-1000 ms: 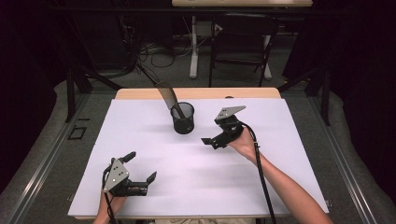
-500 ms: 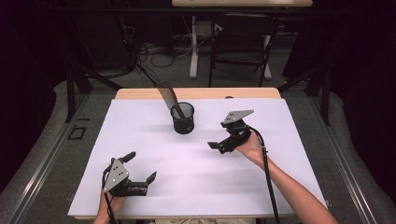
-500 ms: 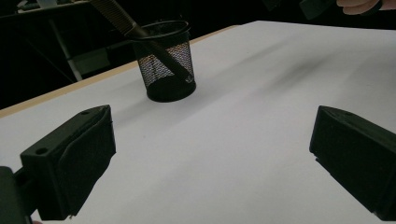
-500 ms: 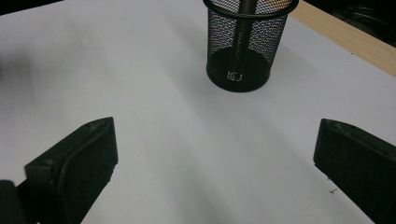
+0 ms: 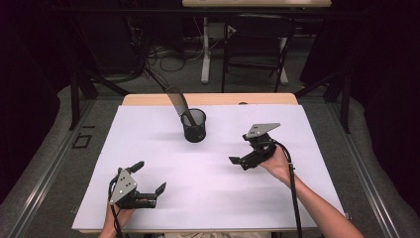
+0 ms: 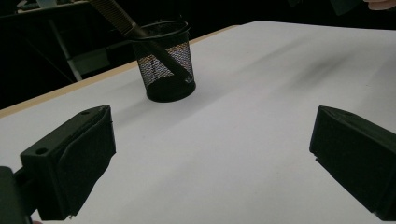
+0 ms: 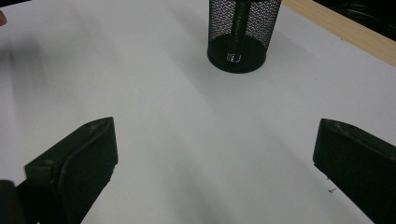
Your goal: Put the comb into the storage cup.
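A black mesh cup [image 5: 193, 127] stands upright on the white table cover [image 5: 148, 139], toward the back centre. A dark ribbed comb-like tool [image 5: 177, 102] leans out of it to the back left. My right gripper [image 5: 241, 148] is open, held just above the cover to the right and front of the cup. My left gripper [image 5: 149, 176] is open near the front left edge with nothing between its jaws. In the left gripper view the cup [image 6: 167, 60] and tool [image 6: 116, 16] lie ahead of the left gripper [image 6: 212, 158]. In the right gripper view the cup [image 7: 243, 32] stands beyond the right gripper [image 7: 215, 168].
The wooden tabletop [image 5: 208, 99] shows as a strip behind the cover. Beyond it are chair and desk legs [image 5: 205, 54] and cables on the floor. A metal rail [image 5: 44, 168] runs along the table's left side.
My right gripper has drawn back from the cup, moving right and toward the front of the table. The left gripper and the cup have stayed put.
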A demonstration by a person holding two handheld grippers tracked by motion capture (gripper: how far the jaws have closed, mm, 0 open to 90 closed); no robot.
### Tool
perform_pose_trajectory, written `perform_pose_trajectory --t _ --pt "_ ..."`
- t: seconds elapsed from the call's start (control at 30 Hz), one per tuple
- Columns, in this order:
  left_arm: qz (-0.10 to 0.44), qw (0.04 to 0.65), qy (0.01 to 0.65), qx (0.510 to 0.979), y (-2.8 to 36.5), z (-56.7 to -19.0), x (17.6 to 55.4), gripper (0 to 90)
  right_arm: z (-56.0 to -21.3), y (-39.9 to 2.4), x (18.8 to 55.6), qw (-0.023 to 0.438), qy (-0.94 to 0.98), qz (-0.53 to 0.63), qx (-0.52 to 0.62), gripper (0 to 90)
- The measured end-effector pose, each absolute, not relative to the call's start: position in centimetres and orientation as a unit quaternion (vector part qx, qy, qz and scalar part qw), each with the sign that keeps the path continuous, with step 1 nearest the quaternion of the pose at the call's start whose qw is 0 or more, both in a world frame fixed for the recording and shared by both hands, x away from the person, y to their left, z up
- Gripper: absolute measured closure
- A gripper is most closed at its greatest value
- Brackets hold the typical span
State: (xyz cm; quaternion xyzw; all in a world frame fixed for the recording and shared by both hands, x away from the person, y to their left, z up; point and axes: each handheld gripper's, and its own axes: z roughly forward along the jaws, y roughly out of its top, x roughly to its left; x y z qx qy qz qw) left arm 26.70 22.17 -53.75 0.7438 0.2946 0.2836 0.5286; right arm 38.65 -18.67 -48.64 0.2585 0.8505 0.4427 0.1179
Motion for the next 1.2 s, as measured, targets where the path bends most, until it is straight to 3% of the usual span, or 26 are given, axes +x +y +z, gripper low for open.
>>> perform_pose_trajectory --t 1.2 --pt "0.283 0.527 0.294 0.745 22.1 -53.8 26.7 0.3 -49.5 -22.4 34.1 0.128 0.847 0.437 0.275 0.0"
